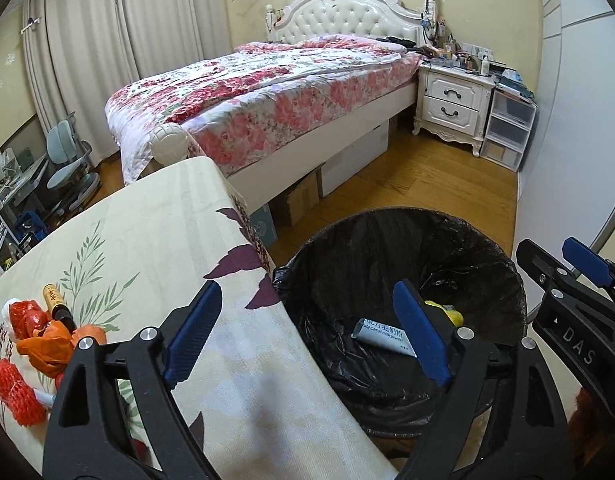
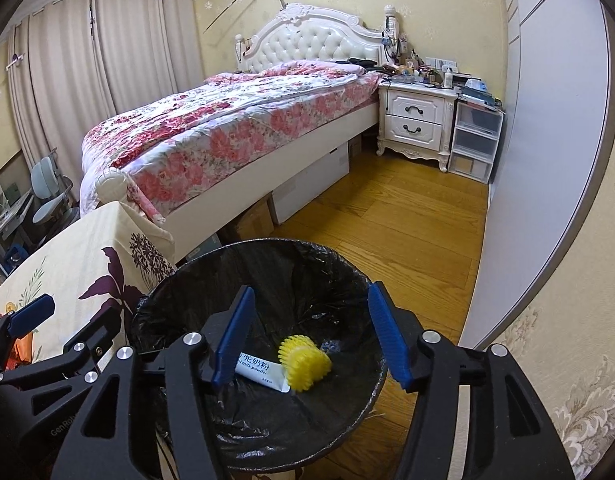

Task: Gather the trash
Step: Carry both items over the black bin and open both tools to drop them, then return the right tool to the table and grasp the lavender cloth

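Tabletop carries the remaining trash at its near-left: crumpled orange wrappers, red mesh netting, a small bottle. All probably light and soft; pinch a raised fold. Bin, just beside the tabletop edge, holds a sachet and yellow piece. Left tongs and right tongs both gape wide, empty, with open room above.

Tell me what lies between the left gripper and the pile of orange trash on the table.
Nothing: in the left wrist view only bare tablecloth lies between the open left gripper and the orange trash, which sits beside its left finger.
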Demonstrator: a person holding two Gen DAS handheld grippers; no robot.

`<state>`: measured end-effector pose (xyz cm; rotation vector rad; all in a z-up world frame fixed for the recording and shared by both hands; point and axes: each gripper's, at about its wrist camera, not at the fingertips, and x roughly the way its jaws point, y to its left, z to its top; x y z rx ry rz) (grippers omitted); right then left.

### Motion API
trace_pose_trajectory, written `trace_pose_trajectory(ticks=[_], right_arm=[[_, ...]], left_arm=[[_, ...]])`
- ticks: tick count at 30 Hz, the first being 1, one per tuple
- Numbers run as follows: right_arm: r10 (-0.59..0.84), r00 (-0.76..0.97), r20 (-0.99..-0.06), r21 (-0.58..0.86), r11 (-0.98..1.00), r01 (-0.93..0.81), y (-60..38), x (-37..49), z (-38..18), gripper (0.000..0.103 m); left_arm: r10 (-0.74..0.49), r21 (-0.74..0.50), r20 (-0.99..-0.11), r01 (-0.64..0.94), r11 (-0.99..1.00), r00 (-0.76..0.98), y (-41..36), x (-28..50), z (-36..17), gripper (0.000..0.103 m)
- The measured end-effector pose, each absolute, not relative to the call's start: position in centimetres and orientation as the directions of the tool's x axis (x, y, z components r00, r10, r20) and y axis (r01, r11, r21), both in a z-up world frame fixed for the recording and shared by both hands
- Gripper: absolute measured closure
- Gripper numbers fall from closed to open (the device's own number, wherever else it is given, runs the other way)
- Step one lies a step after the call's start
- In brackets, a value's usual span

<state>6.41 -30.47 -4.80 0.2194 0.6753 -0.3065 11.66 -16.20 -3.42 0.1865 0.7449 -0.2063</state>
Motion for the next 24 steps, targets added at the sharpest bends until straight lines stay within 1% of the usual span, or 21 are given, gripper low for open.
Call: trace_pose_trajectory(ticks=[6, 11, 24], right_arm=[[-0.189, 0.752, -0.632, 0.101, 0.941, 0.322, -29.0, 5.3, -3.9, 0.038], [-0.158, 0.762, -0.628, 0.099, 0.955, 0.279, -26.7, 4.0, -3.4, 0.035], [-0.008, 0.772, -0.635, 0.100, 0.991, 0.092, -19.1, 0.6, -2.9, 0.035]], left_arm=[[-0.106, 0.083, -0.687, 0.223, 0.971, 0.719, -14.2, 10.4, -2.5, 0.017], [-0.076, 0.086, -0.689, 0.185, 0.979, 0.720, -11.1, 8.5, -1.9, 0.017], [0.025, 0.074, -0.710, 0.039, 0.997, 0.704, -0.6, 2.9, -1.8, 0.017]])
